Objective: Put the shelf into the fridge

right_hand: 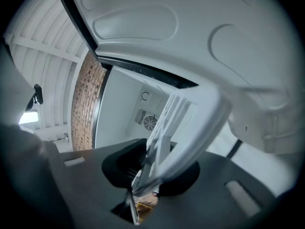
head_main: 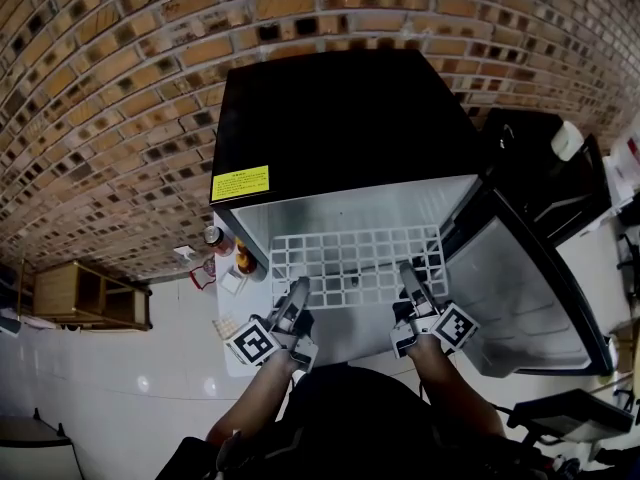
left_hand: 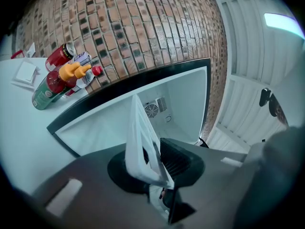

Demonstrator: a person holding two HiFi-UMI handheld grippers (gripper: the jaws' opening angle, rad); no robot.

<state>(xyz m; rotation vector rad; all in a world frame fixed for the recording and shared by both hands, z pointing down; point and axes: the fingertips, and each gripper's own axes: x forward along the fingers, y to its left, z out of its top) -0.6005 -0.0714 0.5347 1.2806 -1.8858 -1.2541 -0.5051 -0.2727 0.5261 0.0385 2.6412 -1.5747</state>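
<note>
- Nearest, the left hand-held gripper [head_main: 298, 298] is clamped on the near edge of the white grid shelf [head_main: 355, 258], towards its left corner.
- Likewise, the right hand-held gripper [head_main: 410, 280] is closed on the same edge, towards the right corner.
- The shelf is held flat, reaching into the open fridge [head_main: 340, 118].
- The door [head_main: 520, 288] is swung out to the right.
- Bottles [left_hand: 62, 78] are stood left of the fridge.
- A brick wall [head_main: 100, 88] is seen behind.
</note>
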